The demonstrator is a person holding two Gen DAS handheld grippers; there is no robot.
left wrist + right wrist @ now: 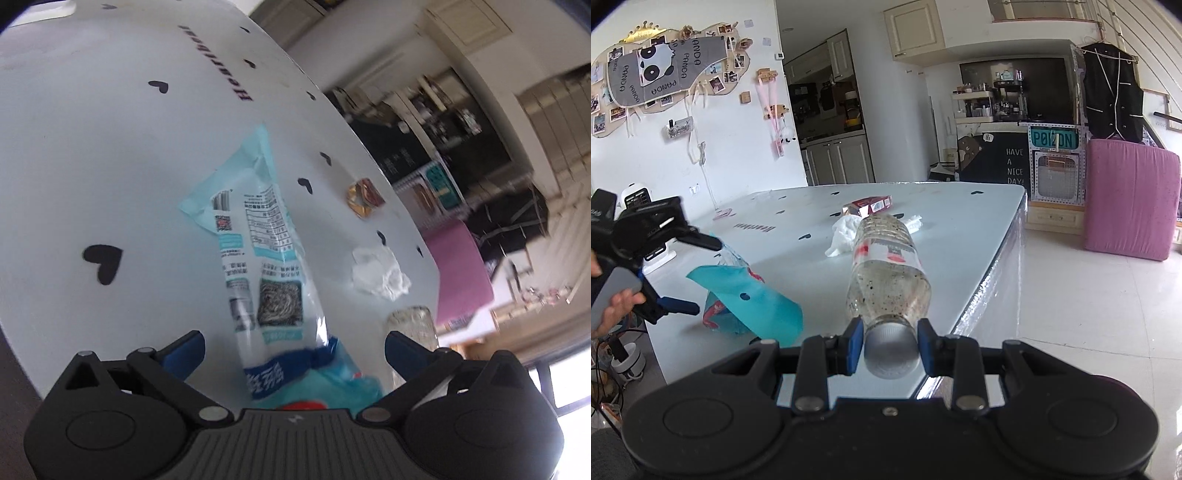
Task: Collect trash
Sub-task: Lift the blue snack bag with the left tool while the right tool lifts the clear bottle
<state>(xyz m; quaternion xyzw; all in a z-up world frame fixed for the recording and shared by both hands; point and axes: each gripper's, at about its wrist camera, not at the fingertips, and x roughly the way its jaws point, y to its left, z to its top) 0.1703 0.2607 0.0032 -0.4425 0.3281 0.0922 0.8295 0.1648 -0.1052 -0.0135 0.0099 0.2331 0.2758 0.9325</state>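
My right gripper (890, 347) is shut on the capped neck of a clear plastic bottle (886, 273) and holds it level over the white table's (960, 221) near edge. My left gripper (293, 350) is open, just above a light blue plastic wrapper (258, 236) that lies on the table; the wrapper (750, 299) also shows in the right wrist view, with the left gripper (698, 273) over it. A crumpled white tissue (380, 273) and a small red and gold packet (364, 195) lie farther on; the right wrist view shows the tissue (846, 232) and the packet (868, 205) behind the bottle.
The table has black heart marks and ends at a shiny edge (997, 266) on the right, with tiled floor beyond. A pink mattress (1130, 199) leans by a cabinet. A white appliance (635, 195) stands past the table's left side.
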